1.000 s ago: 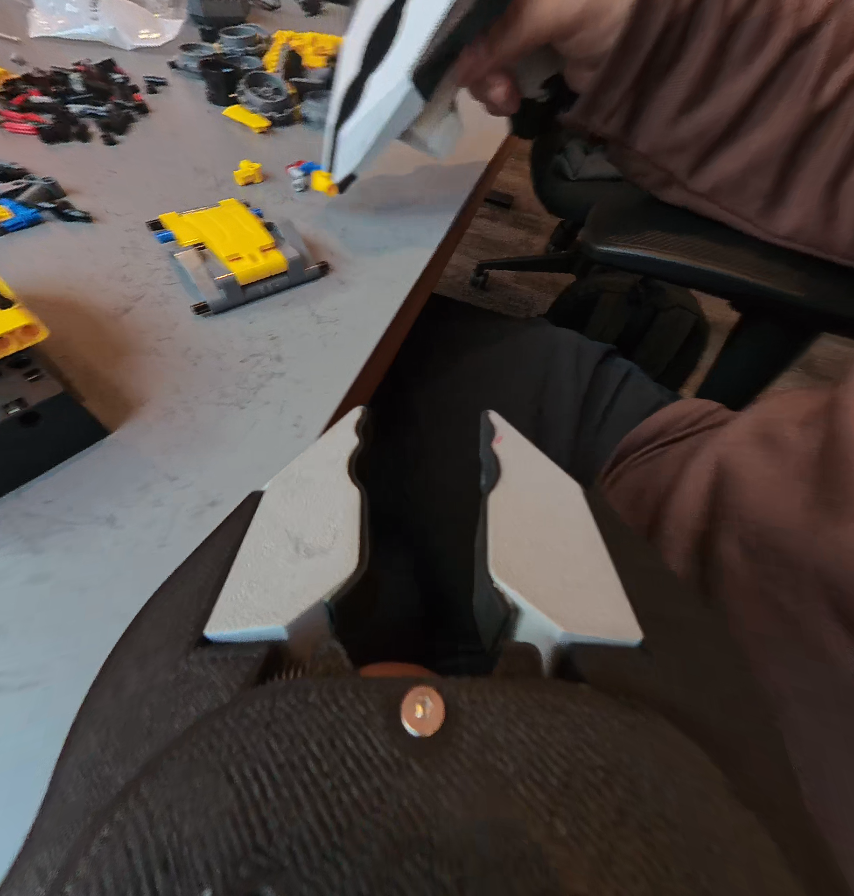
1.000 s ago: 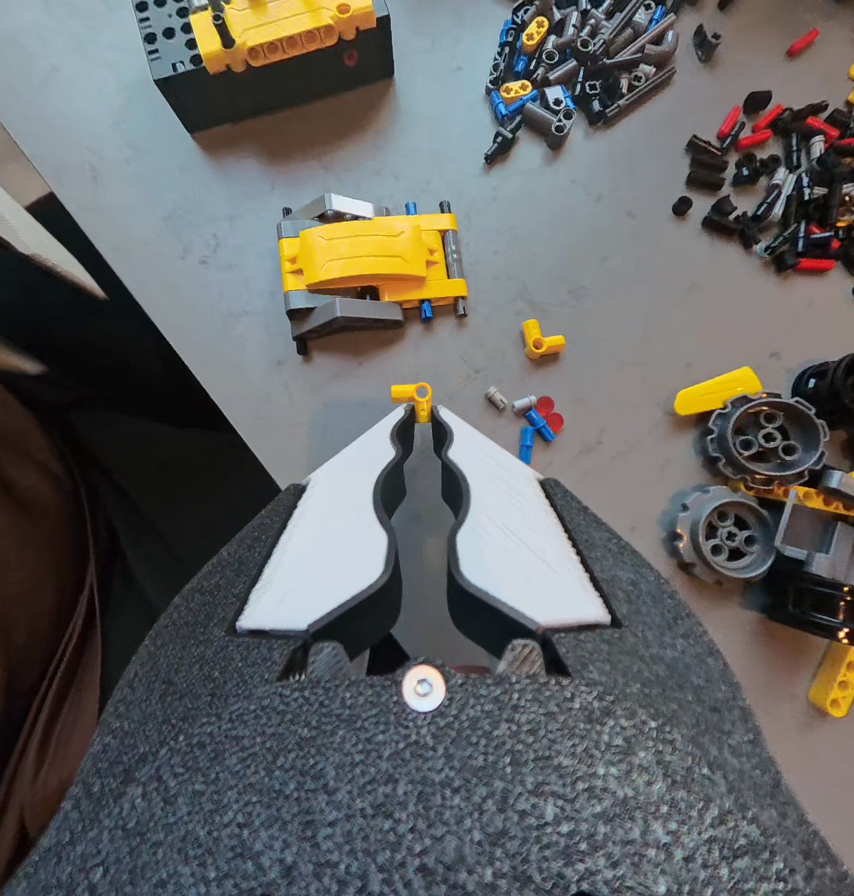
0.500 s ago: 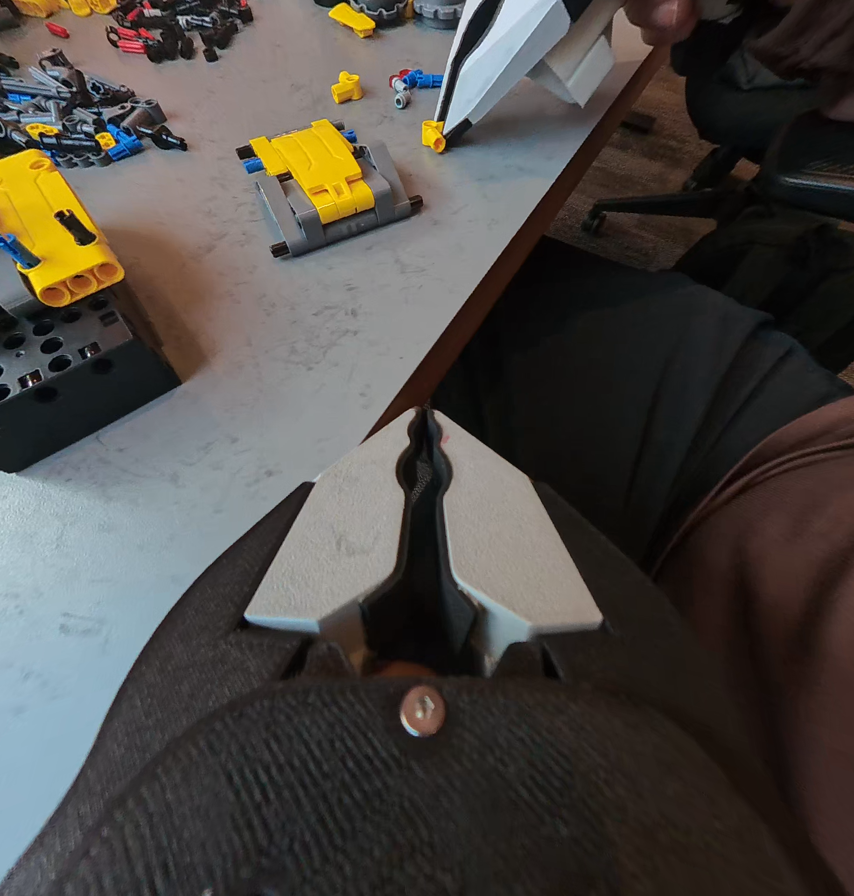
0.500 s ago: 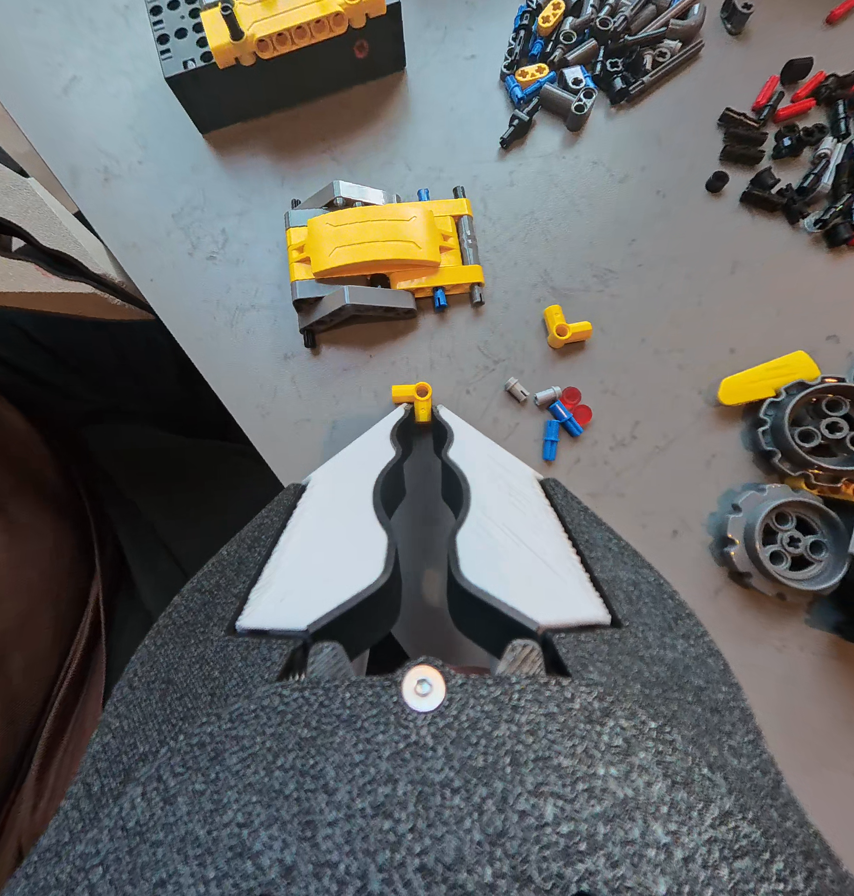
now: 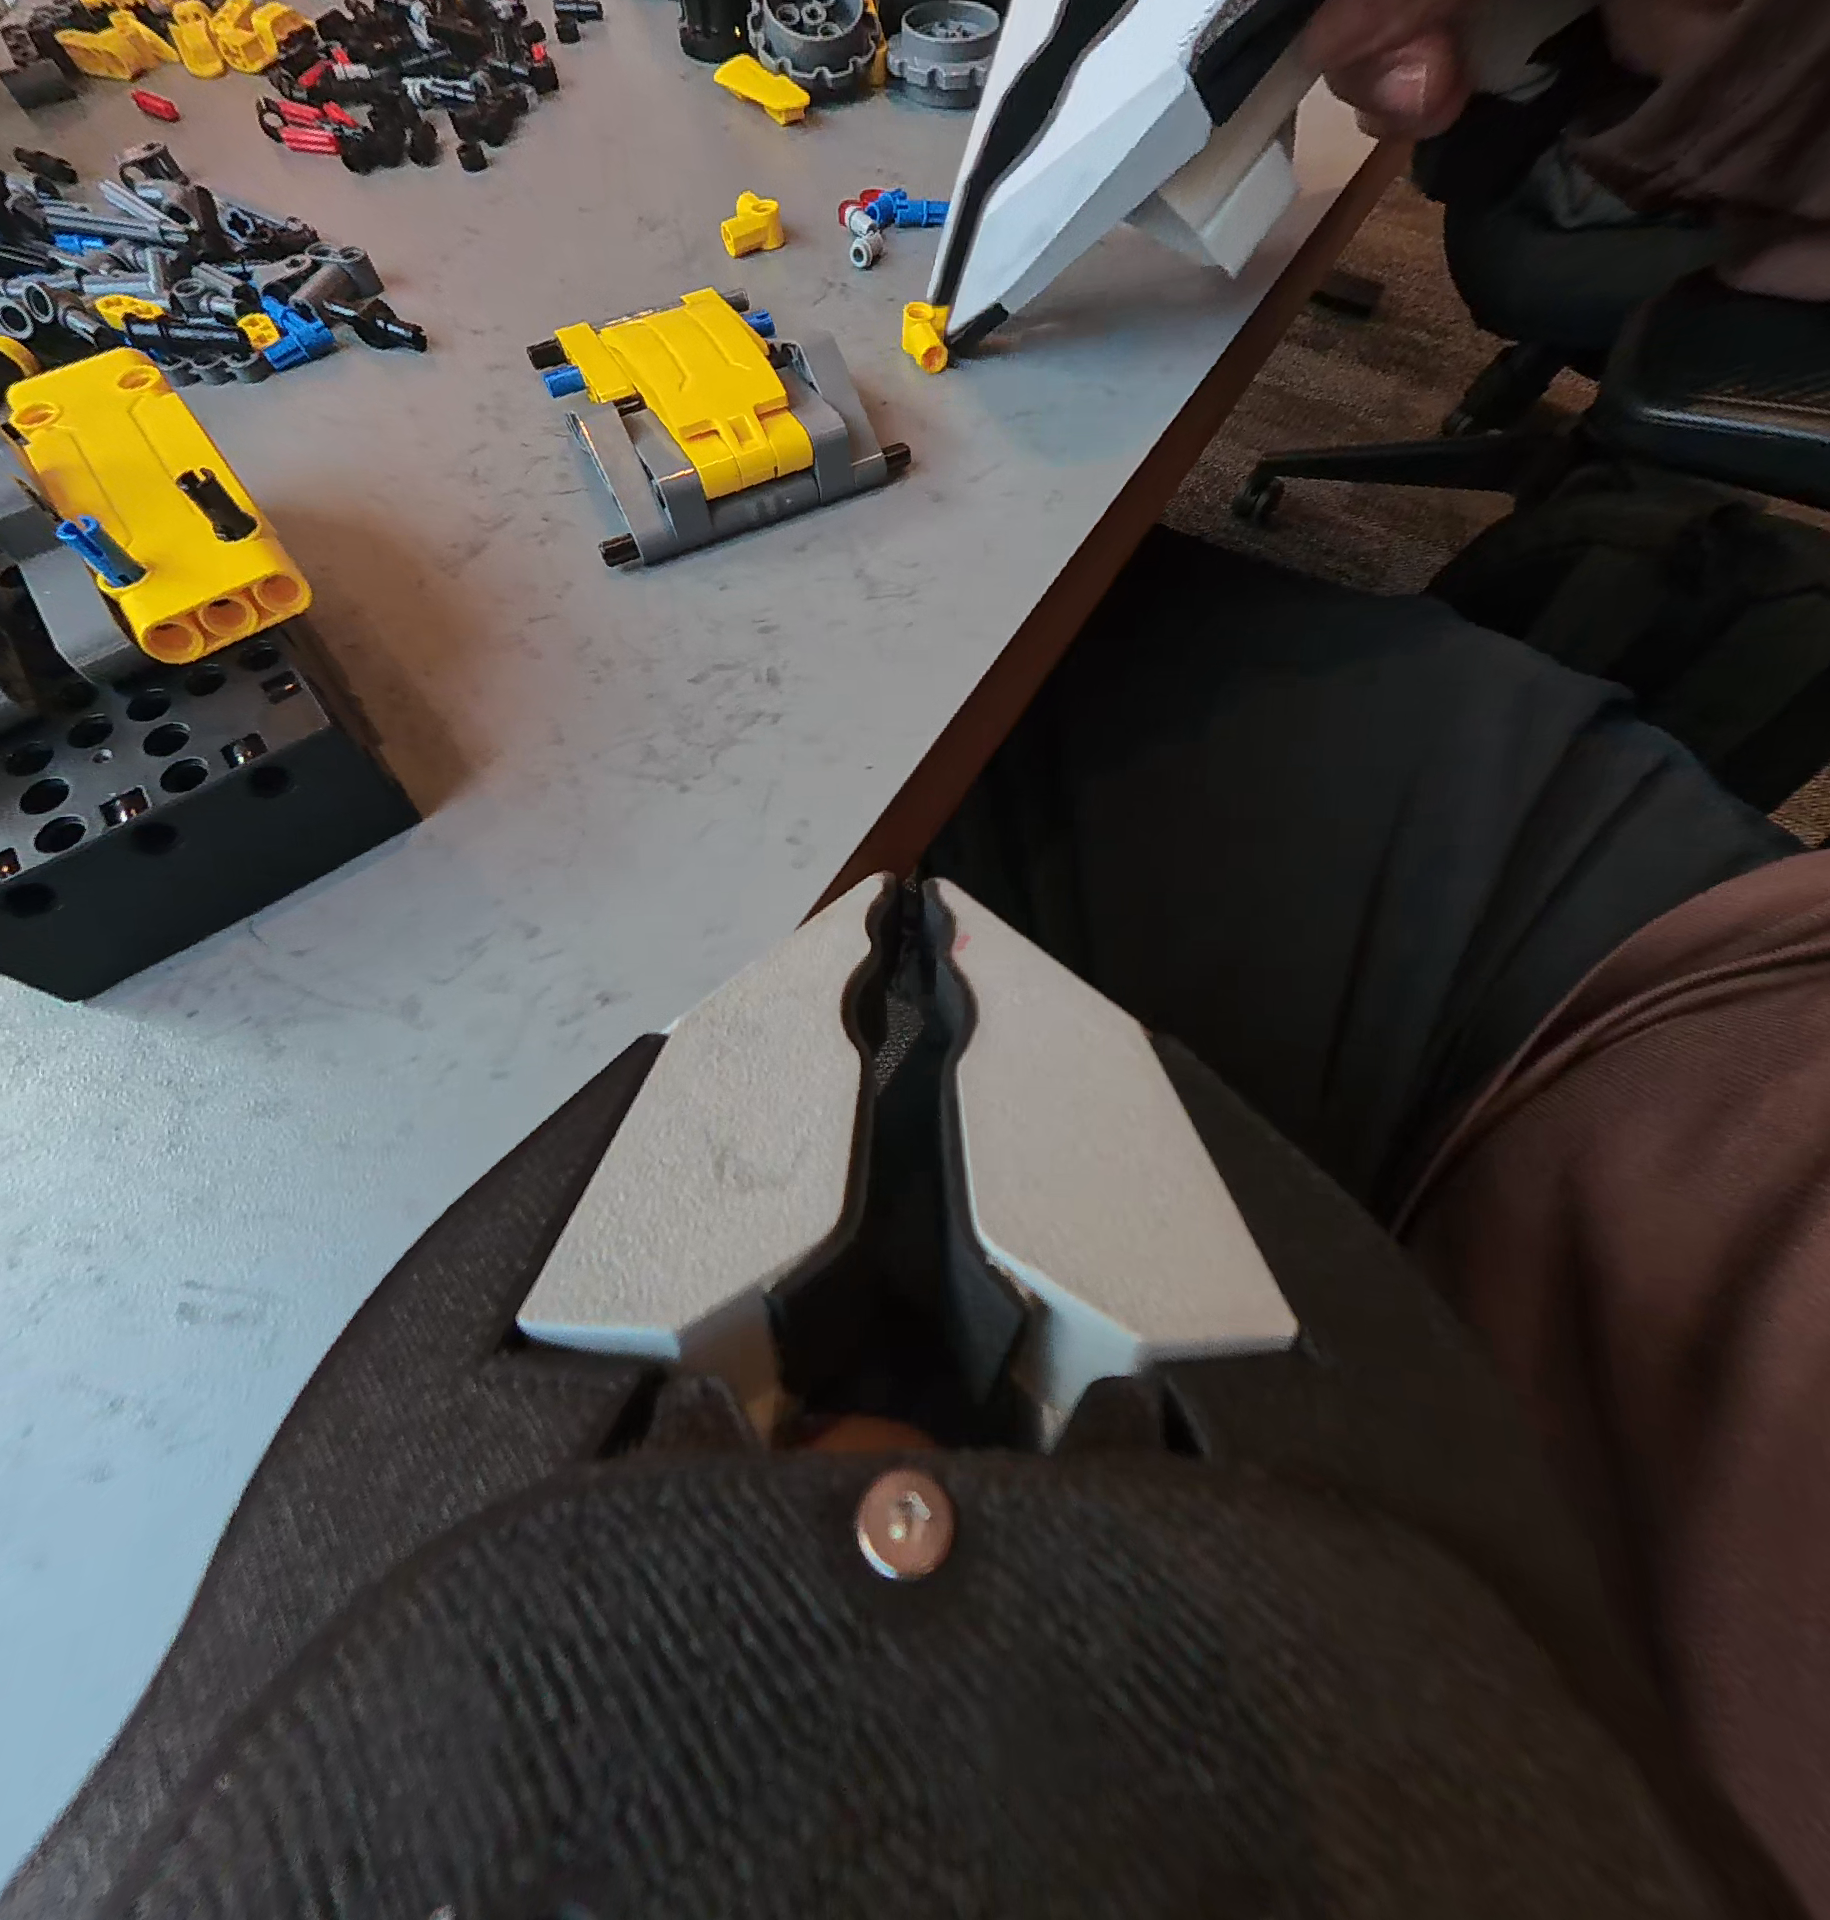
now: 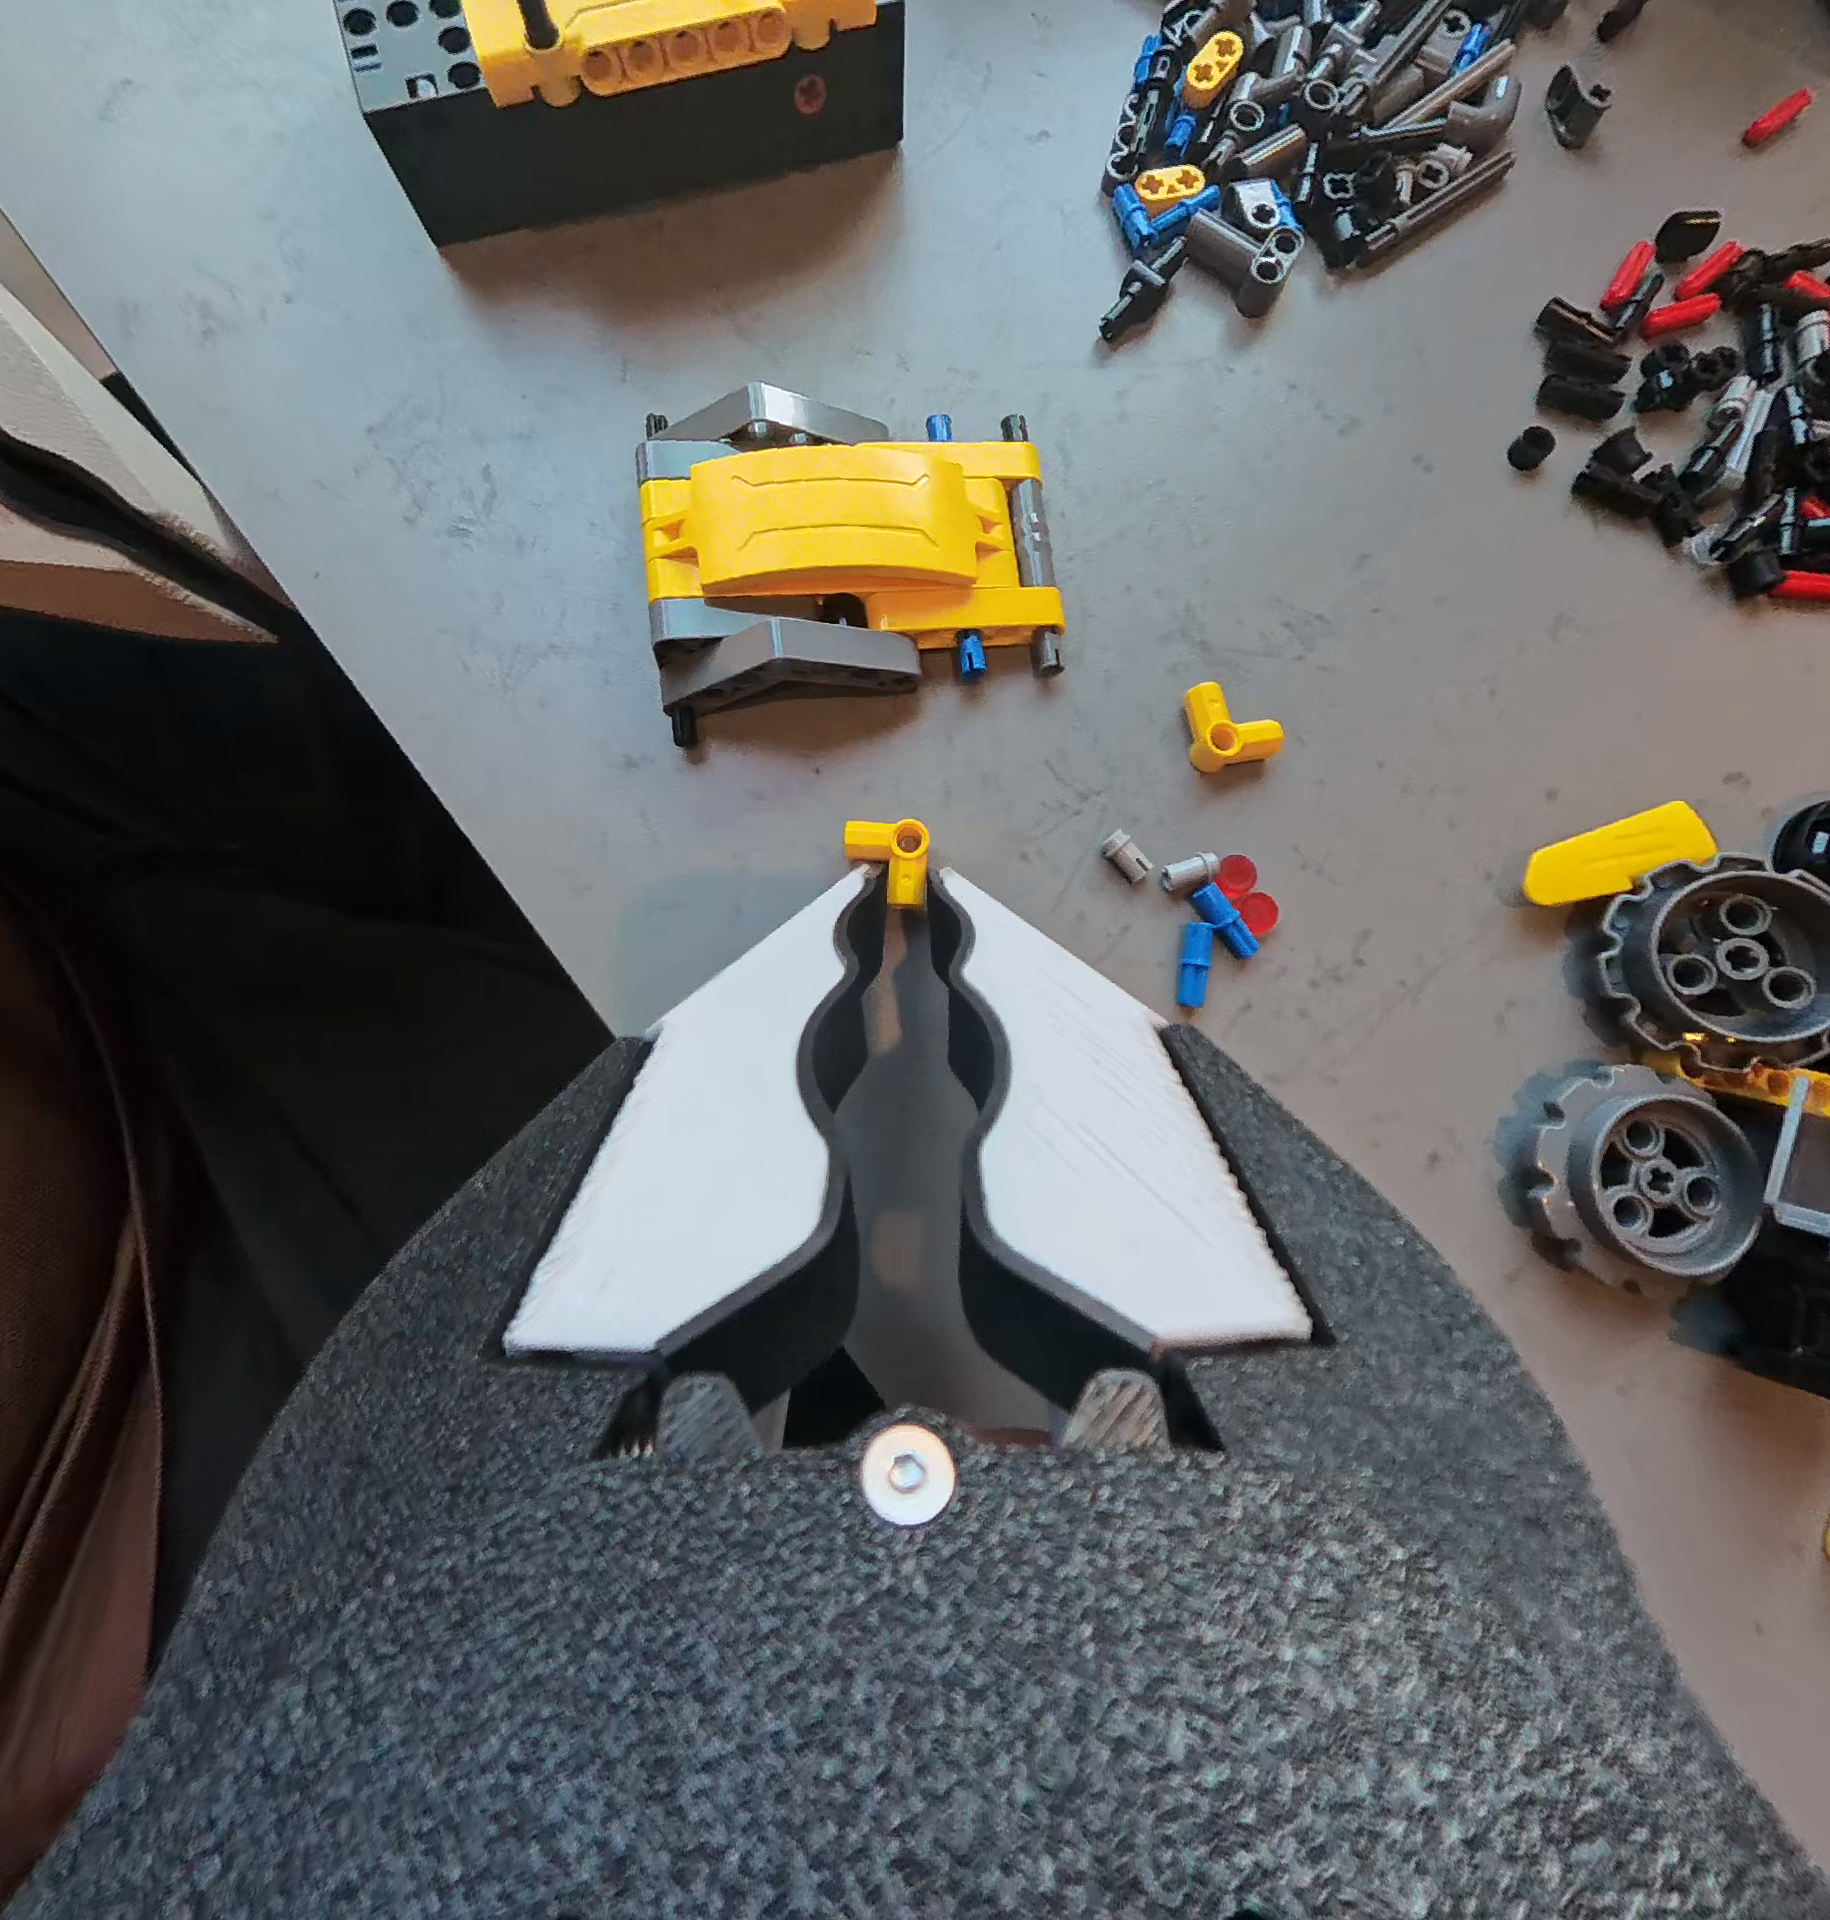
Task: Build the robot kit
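A small yellow elbow piece (image 6: 898, 854) sits pinched at the very tips of the right gripper (image 6: 903, 883), low over the grey table (image 6: 475, 436), near its edge, just short of the yellow-and-grey assembly (image 6: 849, 551). So slight a hold could let it twist or pop free. The left gripper (image 5: 913, 894) hangs off the table edge over a lap, fingers nearly together, empty. Loose parts (image 6: 1306, 125) lie scattered beyond; an office chair (image 5: 1721, 405) stands on carpet.

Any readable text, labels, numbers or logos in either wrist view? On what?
None readable in either view. No legible marks show on the yellow-and-grey assembly, the black perforated block, the left tongs, or the right tongs gripping the small yellow connector.
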